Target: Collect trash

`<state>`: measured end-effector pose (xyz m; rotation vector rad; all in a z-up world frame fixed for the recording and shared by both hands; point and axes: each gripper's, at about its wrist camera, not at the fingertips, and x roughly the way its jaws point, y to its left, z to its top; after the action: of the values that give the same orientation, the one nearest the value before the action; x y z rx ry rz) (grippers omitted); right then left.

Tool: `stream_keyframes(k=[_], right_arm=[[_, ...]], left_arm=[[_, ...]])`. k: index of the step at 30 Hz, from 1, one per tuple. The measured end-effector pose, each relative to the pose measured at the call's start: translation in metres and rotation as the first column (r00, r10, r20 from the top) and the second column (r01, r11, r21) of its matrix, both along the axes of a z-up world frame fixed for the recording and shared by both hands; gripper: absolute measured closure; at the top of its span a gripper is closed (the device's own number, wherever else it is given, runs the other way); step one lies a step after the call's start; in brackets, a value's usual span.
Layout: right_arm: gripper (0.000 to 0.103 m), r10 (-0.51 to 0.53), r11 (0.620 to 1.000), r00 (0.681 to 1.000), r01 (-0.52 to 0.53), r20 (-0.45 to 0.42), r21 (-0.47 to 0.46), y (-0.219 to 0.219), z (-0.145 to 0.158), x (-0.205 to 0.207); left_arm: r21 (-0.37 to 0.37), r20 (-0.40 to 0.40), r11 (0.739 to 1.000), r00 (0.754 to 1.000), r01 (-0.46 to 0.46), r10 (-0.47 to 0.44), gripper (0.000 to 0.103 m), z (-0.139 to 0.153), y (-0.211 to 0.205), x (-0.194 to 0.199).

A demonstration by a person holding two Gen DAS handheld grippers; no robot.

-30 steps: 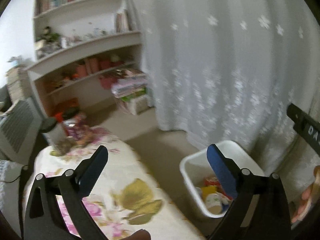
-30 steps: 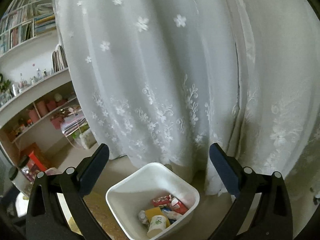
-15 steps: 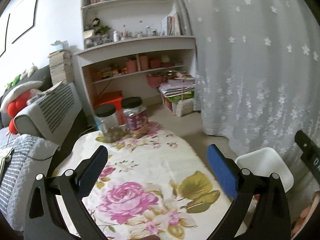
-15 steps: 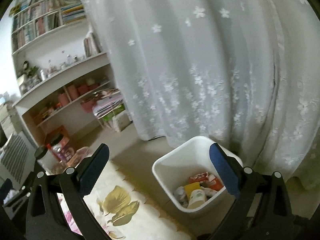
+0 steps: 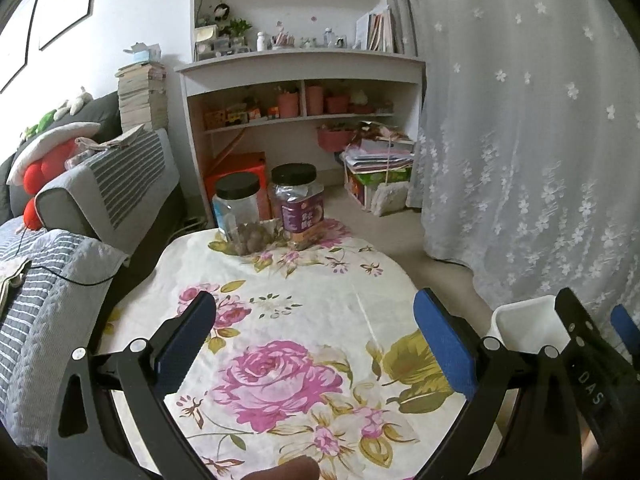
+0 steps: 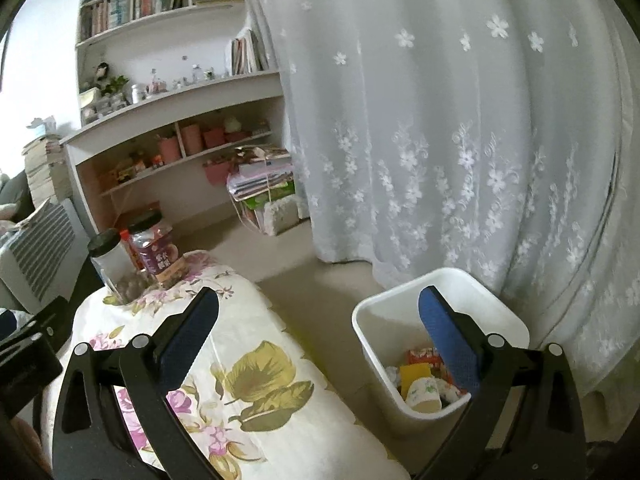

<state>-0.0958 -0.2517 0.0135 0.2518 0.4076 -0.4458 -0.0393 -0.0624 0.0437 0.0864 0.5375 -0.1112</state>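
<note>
Basically between picks: both tools empty, nothing clamped. Left gripper (image 5: 314, 334) hangs over the floral tablecloth (image 5: 280, 320) with its blue pads wide apart; right gripper (image 6: 318, 330) likewise spread, one finger over the cloth, the other over the white bin (image 6: 440, 300).

Trash sits in the bin: a paper cup (image 6: 422, 394), a yellow piece (image 6: 412, 372), red wrappers (image 6: 424, 356), crumpled white paper (image 6: 394, 374). The bin stands on the floor just beside the table's edge, on the curtain side, its far rim close to the lace curtain (image 6: 460, 140).

No loose trash visible on the table. Only two black-lidded jars (image 5: 268, 208) at the end of the table farthest from the bin, toward the bookshelf (image 5: 304, 92); a small heap of brownish bits lies at their base, can't tell if that's trash or jar contents.

My read: collection looks mostly done, or the next item is out of view. Next move calls for scanning beyond the table, else checking that heap by the jars.

Room: cloth between grippers and jars is bare, free travel there. Table edge drops straight toward the bin, so a release needs to clear that edge. Sofa (image 5: 100, 184) crowds the table on the side away from the bin.
</note>
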Motion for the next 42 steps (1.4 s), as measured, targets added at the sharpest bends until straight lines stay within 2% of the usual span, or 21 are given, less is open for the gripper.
stream_keyframes(k=[14,42], right_arm=[[0.007,0.029,0.999,1.0,-0.029,-0.011,-0.018,0.01,-0.003,0.012],[0.007,0.033,0.999,0.999,-0.034,-0.022,-0.014,0.01,-0.004,0.013]], left_arm=[[-0.004,-0.01,0.999,0.999,-0.034,0.034,0.007,-0.004,0.009,0.006],[-0.002,-0.012,0.999,0.999,-0.036,0.036,0.007,-0.008,0.007,0.006]])
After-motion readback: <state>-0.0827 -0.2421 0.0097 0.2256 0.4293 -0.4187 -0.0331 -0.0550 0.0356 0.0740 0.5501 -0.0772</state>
